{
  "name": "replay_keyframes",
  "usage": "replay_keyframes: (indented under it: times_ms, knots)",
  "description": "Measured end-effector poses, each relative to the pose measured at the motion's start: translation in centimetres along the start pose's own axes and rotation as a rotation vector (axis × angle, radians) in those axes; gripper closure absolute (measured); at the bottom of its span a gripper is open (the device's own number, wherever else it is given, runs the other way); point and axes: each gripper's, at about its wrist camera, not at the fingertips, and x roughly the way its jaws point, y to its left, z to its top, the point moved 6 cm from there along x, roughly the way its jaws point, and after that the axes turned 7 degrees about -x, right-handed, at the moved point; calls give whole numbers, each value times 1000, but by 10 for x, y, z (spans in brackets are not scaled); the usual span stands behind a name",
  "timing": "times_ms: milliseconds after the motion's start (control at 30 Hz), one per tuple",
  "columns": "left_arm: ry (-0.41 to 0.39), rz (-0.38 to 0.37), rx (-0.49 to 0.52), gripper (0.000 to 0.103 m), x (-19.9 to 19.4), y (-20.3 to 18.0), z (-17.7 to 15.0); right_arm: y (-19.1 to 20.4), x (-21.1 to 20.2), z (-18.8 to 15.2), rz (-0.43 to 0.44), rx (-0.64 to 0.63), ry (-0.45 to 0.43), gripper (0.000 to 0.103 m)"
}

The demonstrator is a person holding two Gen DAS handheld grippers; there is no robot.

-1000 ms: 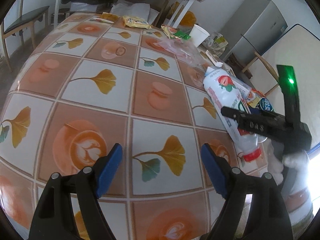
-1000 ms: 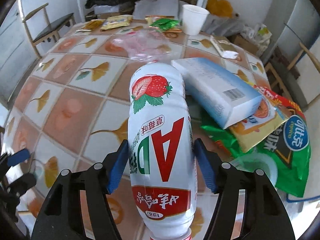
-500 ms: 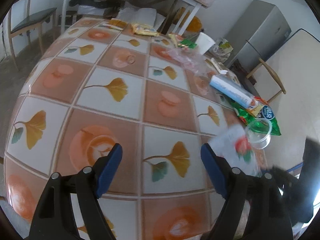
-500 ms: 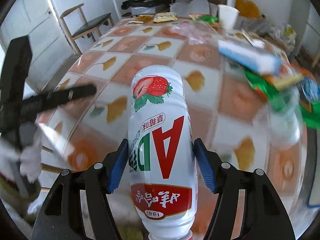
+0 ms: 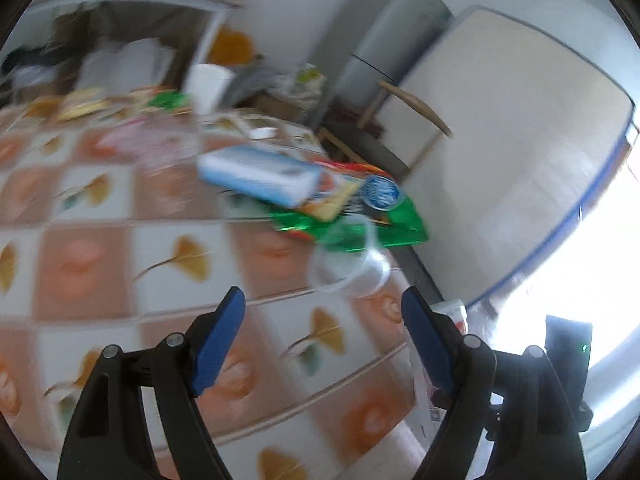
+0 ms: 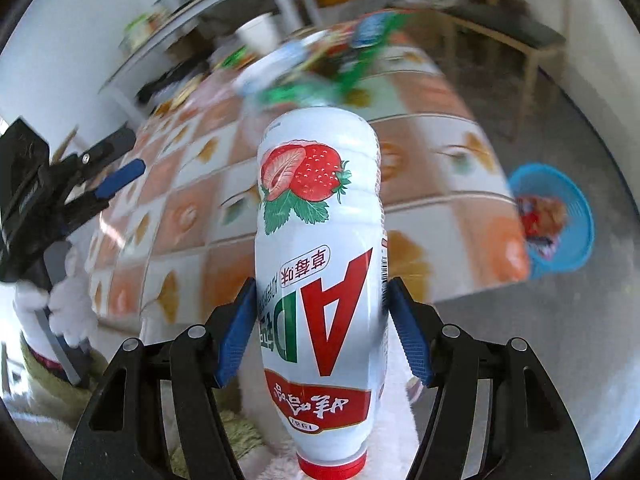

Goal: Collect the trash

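My right gripper (image 6: pixel 320 328) is shut on a white strawberry-milk bottle (image 6: pixel 316 248) with a red cap, held off the table's near edge. A blue basket (image 6: pixel 560 216) with a red wrapper in it stands on the floor at the right. My left gripper (image 5: pixel 322 332) is open and empty above the tiled table (image 5: pixel 120 264). Just beyond its fingertips stands a clear plastic cup (image 5: pixel 348 264). Behind the cup lie a green snack bag (image 5: pixel 376 228) and a blue-white box (image 5: pixel 256 176). The left gripper (image 6: pixel 120 172) also shows at the left of the right wrist view.
A white paper cup (image 5: pixel 206 86), a crumpled clear bag (image 5: pixel 160 144) and small wrappers (image 5: pixel 80 106) lie at the table's far side. A grey cabinet (image 5: pixel 384 40) and a leaning board (image 5: pixel 500 140) stand beyond the table. A wooden bench (image 6: pixel 508 32) stands behind it.
My right gripper has carried the bottle off the table toward its near edge, and the blue basket has come into view. My left gripper has swung right toward the clear cup and wrappers.
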Motion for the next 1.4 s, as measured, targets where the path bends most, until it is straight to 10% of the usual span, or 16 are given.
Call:
replay_keyframes:
  times_ms: [233, 467, 567, 933, 1133, 1400]
  knots:
    - [61, 1, 148, 38, 63, -44, 9, -23, -2, 1, 20, 95, -45, 42]
    - [109, 37, 162, 92, 92, -47, 10, -32, -8, -2, 39, 109, -55, 42]
    - [91, 37, 195, 97, 77, -50, 8, -35, -9, -4, 50, 116, -57, 42]
    - [145, 304, 508, 98, -8, -35, -31, -17, 0, 9, 78, 70, -39, 42]
    - [211, 265, 448, 94, -8, -18, -57, 19, 21, 29, 116, -6, -32, 42]
    - [80, 148, 363, 54, -21, -27, -50, 28, 31, 31, 119, -16, -13, 42]
